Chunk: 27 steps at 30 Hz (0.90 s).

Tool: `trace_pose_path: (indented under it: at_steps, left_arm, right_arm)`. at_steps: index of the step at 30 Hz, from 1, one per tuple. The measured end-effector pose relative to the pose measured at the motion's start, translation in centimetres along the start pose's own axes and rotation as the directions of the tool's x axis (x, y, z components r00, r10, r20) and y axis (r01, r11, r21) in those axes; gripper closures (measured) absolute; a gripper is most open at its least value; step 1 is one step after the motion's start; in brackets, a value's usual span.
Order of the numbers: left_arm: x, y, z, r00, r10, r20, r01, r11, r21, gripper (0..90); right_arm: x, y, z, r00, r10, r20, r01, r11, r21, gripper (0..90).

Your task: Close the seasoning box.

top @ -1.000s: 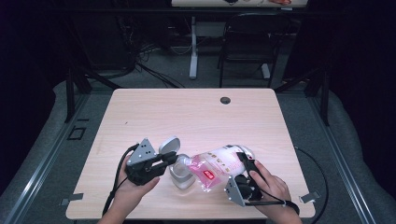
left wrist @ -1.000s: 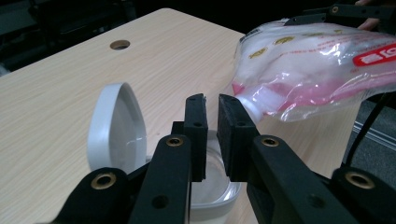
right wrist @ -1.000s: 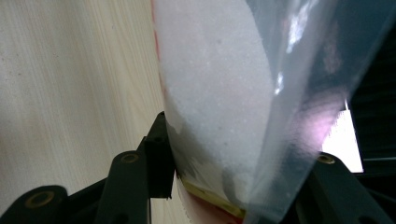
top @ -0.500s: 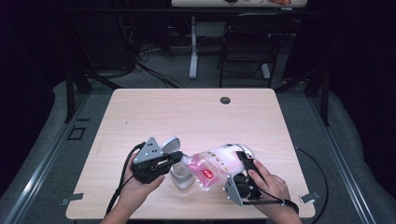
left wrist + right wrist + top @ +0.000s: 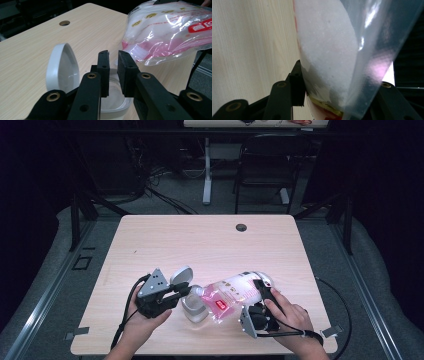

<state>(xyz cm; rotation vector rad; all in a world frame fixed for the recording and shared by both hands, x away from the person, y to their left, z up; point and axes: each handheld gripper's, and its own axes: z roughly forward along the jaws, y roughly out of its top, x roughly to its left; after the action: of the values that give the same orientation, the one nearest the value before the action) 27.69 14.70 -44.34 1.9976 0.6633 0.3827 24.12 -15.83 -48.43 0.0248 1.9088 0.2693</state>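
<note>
Since the earlier frame, the left tool [image 5: 186, 290] has eased its empty jaws slightly apart over the open container [image 5: 194, 309] on the desk [image 5: 210, 245]. The right tool [image 5: 263, 296] clamps the tilted powder bag [image 5: 232, 292]; pouring remains unfinished.

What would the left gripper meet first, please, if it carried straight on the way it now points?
Probably the bag of white powder: the left gripper points just above the open container, though depth is unclear.
</note>
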Motion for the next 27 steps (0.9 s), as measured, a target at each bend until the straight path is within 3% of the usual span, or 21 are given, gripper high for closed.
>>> trace_pose_path:
  at_steps: [11, 15, 17, 27]
  left_arm:
    - [2.3, -1.2, -2.1, 0.9960, -0.079, -0.043, 0.077, 0.9962, -0.040, 71.7]
    - [2.3, -1.4, -2.3, 0.9956, -0.079, -0.051, 0.077, 0.9962, -0.041, 70.6]
    - [2.3, -1.5, -2.4, 0.9955, -0.077, -0.055, 0.075, 0.9963, -0.041, 70.4]
    - [2.8, -1.7, -2.9, 0.9937, -0.090, -0.067, 0.086, 0.9949, -0.053, 65.6]
  right_arm:
    - [0.0, -0.2, 0.2, 0.9981, -0.061, -0.007, 0.061, 0.998, 0.027, 52.8]
    - [-0.1, -0.1, 0.3, 0.9969, -0.078, -0.003, 0.078, 0.996, 0.032, 52.8]
    - [-0.2, 0.0, 0.2, 0.9937, -0.112, -0.003, 0.112, 0.992, 0.055, 52.8]
    - [-0.5, 0.4, 0.3, 0.9895, -0.144, -0.010, 0.144, 0.988, 0.057, 52.9]
